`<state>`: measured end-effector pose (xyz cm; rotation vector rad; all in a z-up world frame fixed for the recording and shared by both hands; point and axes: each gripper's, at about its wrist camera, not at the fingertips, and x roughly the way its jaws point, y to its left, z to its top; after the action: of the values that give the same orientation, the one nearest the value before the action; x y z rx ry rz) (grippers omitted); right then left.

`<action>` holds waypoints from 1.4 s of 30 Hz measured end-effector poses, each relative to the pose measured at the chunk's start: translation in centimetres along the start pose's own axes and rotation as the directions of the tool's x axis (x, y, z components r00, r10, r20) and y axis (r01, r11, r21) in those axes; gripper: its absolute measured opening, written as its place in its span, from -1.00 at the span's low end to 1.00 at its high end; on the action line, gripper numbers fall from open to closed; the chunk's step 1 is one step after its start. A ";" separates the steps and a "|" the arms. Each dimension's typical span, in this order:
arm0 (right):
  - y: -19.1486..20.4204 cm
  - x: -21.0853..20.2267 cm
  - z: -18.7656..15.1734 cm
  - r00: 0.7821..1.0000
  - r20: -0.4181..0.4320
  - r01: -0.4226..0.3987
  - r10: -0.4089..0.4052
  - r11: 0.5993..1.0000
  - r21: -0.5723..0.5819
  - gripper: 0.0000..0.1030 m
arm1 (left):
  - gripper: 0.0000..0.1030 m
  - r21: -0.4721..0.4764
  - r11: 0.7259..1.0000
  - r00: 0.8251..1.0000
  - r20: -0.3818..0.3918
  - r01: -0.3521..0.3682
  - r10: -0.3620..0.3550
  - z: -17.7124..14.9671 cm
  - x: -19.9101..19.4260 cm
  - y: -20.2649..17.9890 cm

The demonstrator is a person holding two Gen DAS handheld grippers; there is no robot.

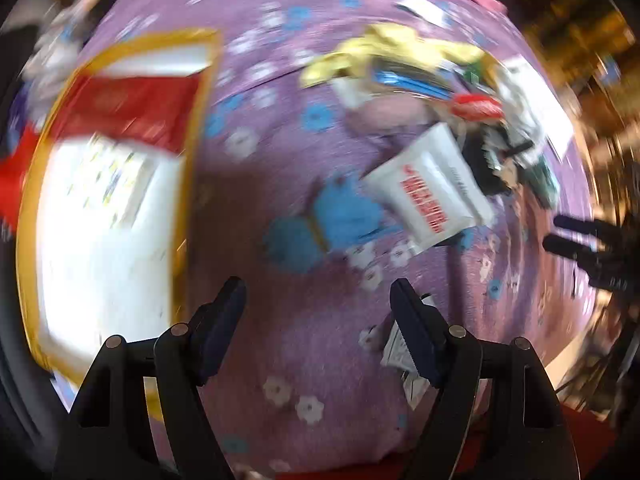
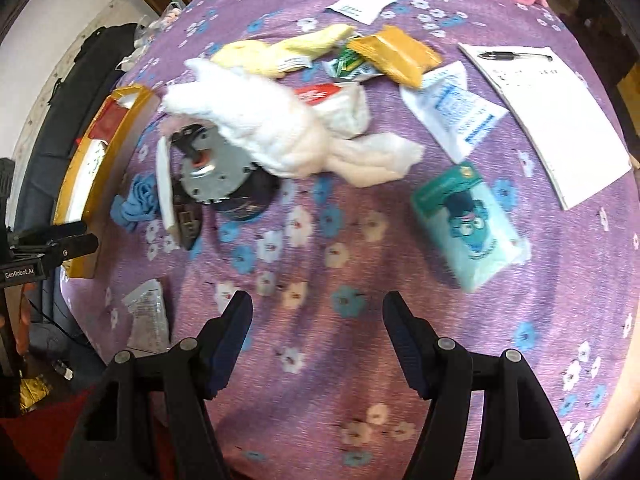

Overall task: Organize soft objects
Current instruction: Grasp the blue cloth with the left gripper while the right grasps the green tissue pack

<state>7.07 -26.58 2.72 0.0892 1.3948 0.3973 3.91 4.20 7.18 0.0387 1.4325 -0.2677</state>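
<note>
- Fluffy white cloth (image 2: 276, 128), soft and crumpled, lies mid-table on the purple floral tablecloth (image 2: 400, 360), draped partly over a round metal device (image 2: 216, 176).
- Just behind it: a pale yellow cloth (image 2: 280, 52); a small blue cloth (image 2: 136, 200) sits to the left, near the gold-edged box (image 2: 120, 136).
- Right gripper (image 2: 318, 344): jaws spread wide, holding nothing, above bare tablecloth, apart from the cloths.
- Left gripper (image 1: 318, 320): jaws also wide apart, empty; view is blurred, so contact w/ the table is unclear.
- Teal tissue pack (image 2: 468, 220), glossy and rectangular, lies right of the white cloth; a notepad (image 2: 560, 120) w/ pen beyond it.
</note>
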 end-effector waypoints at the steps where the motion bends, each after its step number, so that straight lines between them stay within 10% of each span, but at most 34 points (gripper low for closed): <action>1: -0.1 0.1 0.1 1.000 -0.008 0.004 -0.004 1.000 -0.007 0.32 | 0.47 0.040 0.999 1.000 0.001 -0.012 0.012 0.5 0.3 -0.6; 7: -1.5 -0.4 1.5 0.997 -0.062 0.049 -0.055 0.995 -0.088 0.32 | 0.47 0.176 0.980 0.994 -0.036 -0.092 0.100 2.6 3.4 -2.2; 21: -5.3 3.1 6.0 0.964 -0.107 0.220 -0.244 0.956 -0.192 0.35 | 0.47 0.145 0.986 0.992 -0.082 -0.081 0.093 3.5 5.4 -1.6; 36: -5.7 4.0 7.3 0.959 -0.137 0.218 -0.248 0.955 -0.203 0.28 | 0.47 0.142 0.987 0.991 -0.099 -0.072 0.087 3.9 5.6 -0.9; 42: -6.7 2.9 6.4 0.962 -0.120 0.218 -0.245 0.955 -0.200 -0.06 | 0.47 0.156 0.986 0.991 -0.110 -0.060 0.077 4.1 6.3 -1.4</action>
<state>15.13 -30.80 -0.82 -0.2589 1.4846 0.3400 8.35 1.11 1.78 0.2319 1.5207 -0.3224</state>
